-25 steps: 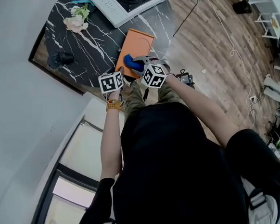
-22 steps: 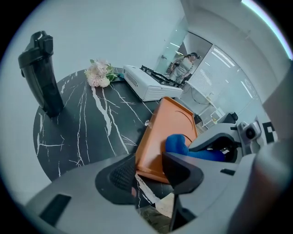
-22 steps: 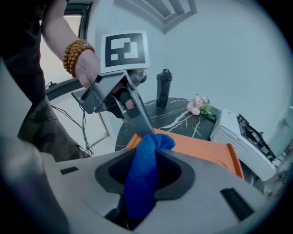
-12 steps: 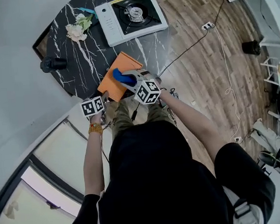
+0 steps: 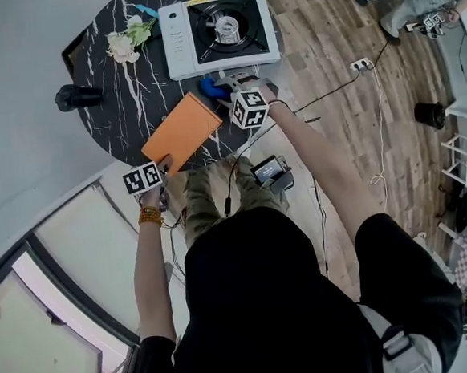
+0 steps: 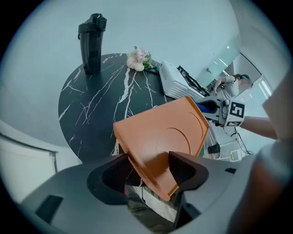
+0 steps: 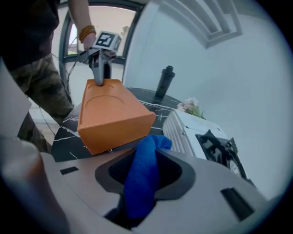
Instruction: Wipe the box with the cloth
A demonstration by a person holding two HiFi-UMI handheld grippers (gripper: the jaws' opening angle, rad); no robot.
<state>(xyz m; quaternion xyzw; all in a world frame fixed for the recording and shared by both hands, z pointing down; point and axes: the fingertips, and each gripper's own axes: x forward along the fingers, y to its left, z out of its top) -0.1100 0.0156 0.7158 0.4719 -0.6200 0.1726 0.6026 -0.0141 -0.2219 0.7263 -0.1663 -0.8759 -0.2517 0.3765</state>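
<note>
Two grippers work at a round black marble table. The left gripper sits at the near corner of the orange box, which lies on the table close to its near edge. Its fingers have just been opening and now stand released, with that corner between them but not clamped. The right gripper is at the box's far side, its fingers clenched on a bunched blue cloth that hangs just beside the box's far corner; whether cloth and box touch is unclear. Right behind the cloth stands a white gas stove, crowding that side. A bunch of pale flowers lies to the stove's left, and a black bottle stands upright near the table's left rim, well apart from the box. Off the table, a socket strip lies on the wooden floor.
</note>
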